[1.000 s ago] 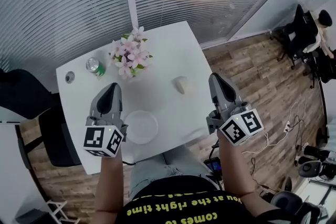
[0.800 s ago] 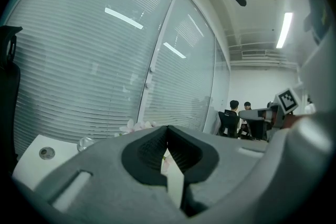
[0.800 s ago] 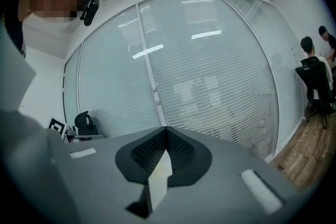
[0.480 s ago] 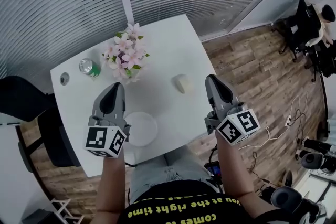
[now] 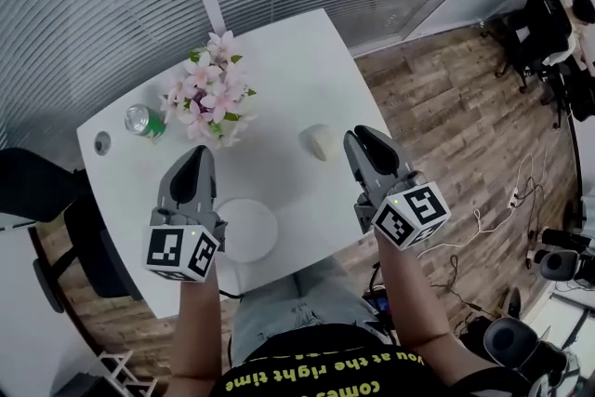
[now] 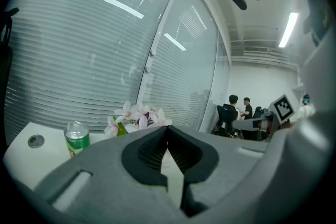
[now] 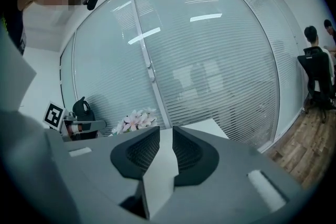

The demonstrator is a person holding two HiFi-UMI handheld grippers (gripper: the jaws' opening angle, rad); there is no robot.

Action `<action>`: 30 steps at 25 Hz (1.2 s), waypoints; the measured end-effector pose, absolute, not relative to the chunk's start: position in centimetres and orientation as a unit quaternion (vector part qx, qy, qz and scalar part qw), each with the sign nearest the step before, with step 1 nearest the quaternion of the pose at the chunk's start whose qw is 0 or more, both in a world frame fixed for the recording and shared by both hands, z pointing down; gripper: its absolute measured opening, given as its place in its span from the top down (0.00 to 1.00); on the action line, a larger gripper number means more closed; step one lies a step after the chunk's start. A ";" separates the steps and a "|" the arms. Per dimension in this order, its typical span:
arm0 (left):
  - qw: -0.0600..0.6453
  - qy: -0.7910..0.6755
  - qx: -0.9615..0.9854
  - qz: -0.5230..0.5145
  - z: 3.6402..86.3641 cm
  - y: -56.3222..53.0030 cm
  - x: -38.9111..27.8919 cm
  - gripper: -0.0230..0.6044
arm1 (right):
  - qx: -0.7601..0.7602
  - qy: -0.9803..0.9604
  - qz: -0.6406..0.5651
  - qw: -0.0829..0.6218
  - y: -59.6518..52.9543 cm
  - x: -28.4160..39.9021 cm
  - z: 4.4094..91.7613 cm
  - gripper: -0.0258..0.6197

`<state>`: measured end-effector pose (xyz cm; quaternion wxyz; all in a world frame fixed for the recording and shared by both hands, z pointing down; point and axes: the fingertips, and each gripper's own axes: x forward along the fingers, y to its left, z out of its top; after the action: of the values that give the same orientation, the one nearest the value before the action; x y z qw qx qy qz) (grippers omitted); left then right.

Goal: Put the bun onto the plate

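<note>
The bun is seen on the worktop, apart from the plate. The left gripper is closed and empty; the right gripper has just been opened slightly, with nothing between its jaws.

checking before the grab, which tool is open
The right tool: its jaws have just been opening and stand apart, nothing between them; the left tool is shut.

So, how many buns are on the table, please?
1. The bun lies on the table, right of the flowers and apart from the plate; none seems hidden.
</note>
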<state>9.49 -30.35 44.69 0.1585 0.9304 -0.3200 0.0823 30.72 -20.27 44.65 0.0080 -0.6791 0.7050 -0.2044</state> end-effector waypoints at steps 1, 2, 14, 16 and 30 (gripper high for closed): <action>0.160 -0.320 0.930 0.082 44.8 -30.4 9.6 0.96 | -0.678 0.705 -0.208 0.006 -20.4 30.7 45.2 0.82; 0.161 -0.319 0.930 0.082 45.0 -30.4 9.8 0.96 | -0.678 0.705 -0.210 0.002 -20.4 30.8 45.7 0.81; 0.168 -0.317 0.929 0.092 46.8 -30.4 10.7 0.96 | -0.665 0.701 -0.253 -0.056 -21.4 30.7 52.4 0.68; 0.170 -0.318 0.928 0.093 47.1 -30.4 10.7 0.96 | -0.663 0.699 -0.260 -0.063 -21.5 30.6 53.4 0.66; 0.179 -0.329 0.922 0.100 48.7 -30.2 10.5 0.96 | -0.647 0.681 -0.290 -0.183 -21.8 30.3 61.1 0.49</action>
<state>10.50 -30.20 48.68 0.1787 0.9217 -0.3295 0.1001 30.33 -21.82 61.08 -0.1834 -0.6468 0.6813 -0.2896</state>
